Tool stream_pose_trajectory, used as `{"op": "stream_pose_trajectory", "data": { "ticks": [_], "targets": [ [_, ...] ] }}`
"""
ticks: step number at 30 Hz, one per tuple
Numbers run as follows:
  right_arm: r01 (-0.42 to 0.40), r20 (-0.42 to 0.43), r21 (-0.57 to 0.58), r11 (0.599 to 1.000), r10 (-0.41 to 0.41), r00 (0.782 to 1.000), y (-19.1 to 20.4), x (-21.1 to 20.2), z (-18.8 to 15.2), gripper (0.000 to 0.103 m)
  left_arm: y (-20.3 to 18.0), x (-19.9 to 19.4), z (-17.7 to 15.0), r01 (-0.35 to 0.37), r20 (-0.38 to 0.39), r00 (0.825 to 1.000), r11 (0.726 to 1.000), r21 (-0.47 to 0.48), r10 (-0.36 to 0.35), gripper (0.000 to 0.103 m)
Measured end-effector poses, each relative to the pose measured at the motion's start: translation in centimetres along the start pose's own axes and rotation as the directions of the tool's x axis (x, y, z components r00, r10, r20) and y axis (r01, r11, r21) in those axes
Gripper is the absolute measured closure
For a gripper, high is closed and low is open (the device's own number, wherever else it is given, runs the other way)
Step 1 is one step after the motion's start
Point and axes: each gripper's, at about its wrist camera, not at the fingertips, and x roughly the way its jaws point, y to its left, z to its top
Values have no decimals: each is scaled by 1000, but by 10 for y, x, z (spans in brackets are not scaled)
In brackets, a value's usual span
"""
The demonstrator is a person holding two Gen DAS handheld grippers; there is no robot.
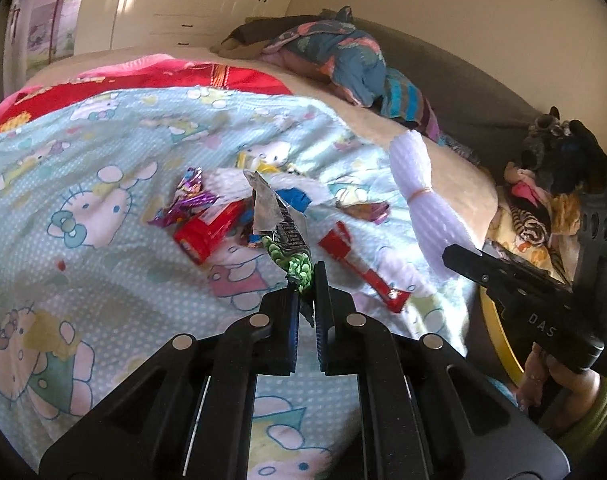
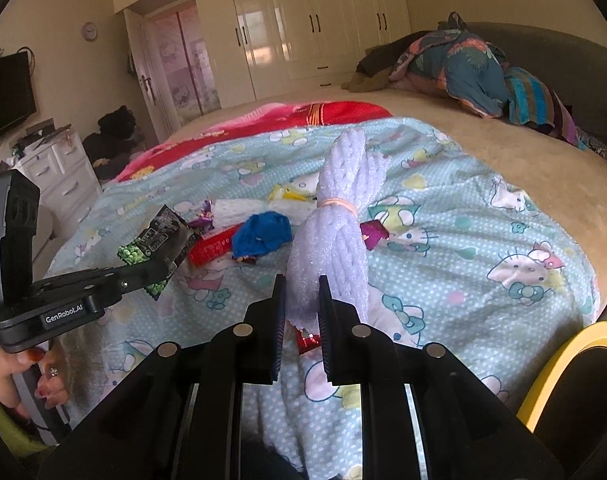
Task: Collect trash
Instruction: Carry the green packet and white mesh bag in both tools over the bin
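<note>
My left gripper (image 1: 306, 280) is shut on a green and black snack wrapper (image 1: 281, 224) and holds it above the bed; the wrapper also shows in the right wrist view (image 2: 159, 240). My right gripper (image 2: 301, 296) is shut on a white foam net bundle (image 2: 335, 224) tied with a rubber band, lifted over the blanket; it also shows in the left wrist view (image 1: 421, 204). On the blanket lie a red wrapper (image 1: 209, 232), a purple foil wrapper (image 1: 187, 196), a long red wrapper (image 1: 359, 268), a blue scrap (image 2: 263, 232) and a pink wrapper (image 2: 373, 234).
The trash lies on a light blue Hello Kitty blanket (image 2: 463, 248) on a bed. A yellow-rimmed bin (image 2: 559, 364) stands at the bed's right edge. Folded clothes (image 2: 475, 68) lie at the head. Wardrobes (image 2: 303, 28) and a white dresser (image 2: 59, 172) stand beyond.
</note>
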Motion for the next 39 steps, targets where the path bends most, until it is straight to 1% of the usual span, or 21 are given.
{"op": "stream_pose_trajectory", "data": {
  "ticks": [19,29,39],
  "targets": [
    [50,63,24,998,-51,997,-17,-46,1,88,-39,-20,6,77,37,996,995,69,-80,99],
    [80,80,47,996,-84,993,-31,-67,-3,88,-60,-25,5,110,38,993,987,121,-115,99],
    [135,94,96,986,-144,985,-54,-86,-13,88,-82,-28,1,152,25,987,974,167,-159,99]
  ]
}}
